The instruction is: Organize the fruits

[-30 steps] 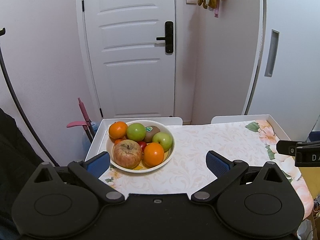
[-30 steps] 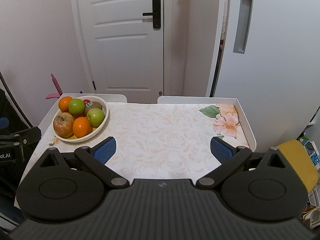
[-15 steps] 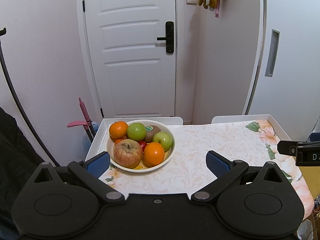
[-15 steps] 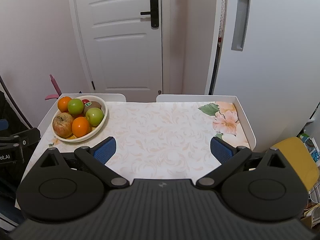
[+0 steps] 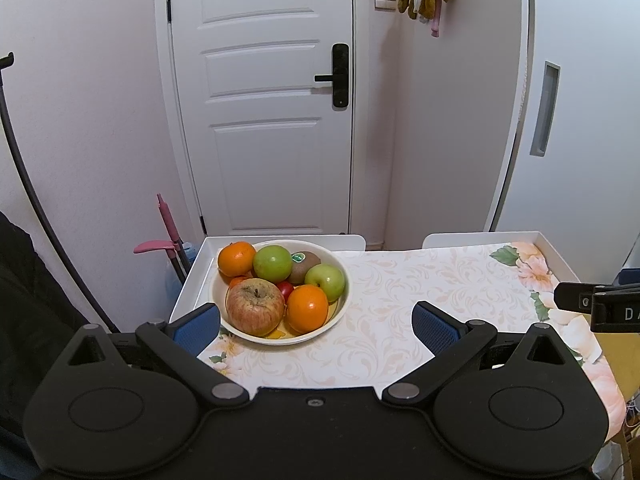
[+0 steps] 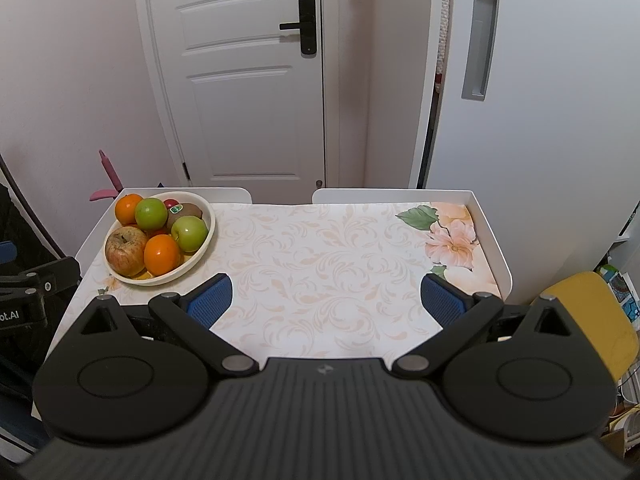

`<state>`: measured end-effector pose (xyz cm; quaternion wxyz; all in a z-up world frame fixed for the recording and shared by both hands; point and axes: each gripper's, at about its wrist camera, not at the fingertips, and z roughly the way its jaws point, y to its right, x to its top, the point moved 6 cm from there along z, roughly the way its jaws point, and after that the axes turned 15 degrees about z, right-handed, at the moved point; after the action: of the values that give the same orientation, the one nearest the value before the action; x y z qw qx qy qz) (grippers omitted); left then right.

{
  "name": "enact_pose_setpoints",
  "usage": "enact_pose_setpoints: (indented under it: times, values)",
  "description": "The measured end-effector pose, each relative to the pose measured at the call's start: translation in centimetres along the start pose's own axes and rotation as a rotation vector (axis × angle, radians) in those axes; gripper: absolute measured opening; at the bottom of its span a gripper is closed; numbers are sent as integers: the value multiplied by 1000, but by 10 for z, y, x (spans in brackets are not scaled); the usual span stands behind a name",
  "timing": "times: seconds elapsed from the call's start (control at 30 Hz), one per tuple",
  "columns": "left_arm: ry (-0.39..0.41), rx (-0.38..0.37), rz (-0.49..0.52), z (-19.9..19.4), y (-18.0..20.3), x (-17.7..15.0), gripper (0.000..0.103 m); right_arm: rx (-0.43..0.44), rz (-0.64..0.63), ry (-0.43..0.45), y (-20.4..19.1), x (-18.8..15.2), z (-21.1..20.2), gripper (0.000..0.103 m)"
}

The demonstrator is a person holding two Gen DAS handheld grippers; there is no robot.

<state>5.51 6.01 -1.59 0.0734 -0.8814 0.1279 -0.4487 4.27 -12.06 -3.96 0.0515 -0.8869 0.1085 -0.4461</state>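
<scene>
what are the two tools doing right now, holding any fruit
Left tool: open, holding nothing.
Right tool: open, holding nothing.

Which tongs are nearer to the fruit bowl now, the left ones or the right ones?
Left. The left tongs hang open just in front of the fruit bowl, one pad beside its rim. The right tongs are open over the bare middle of the tablecloth, clearly to the bowl's right.

Both wrist cameras are facing the door across the counter; left is sitting nearer the shared fruit bowl.
</scene>
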Motion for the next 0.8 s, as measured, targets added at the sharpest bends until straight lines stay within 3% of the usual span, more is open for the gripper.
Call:
enact_pose_setpoints:
  times: [0.8]
  values:
    - [-3, -1, -5, -3, -4, -1, 103, -1, 5, 1, 0, 0, 0, 103]
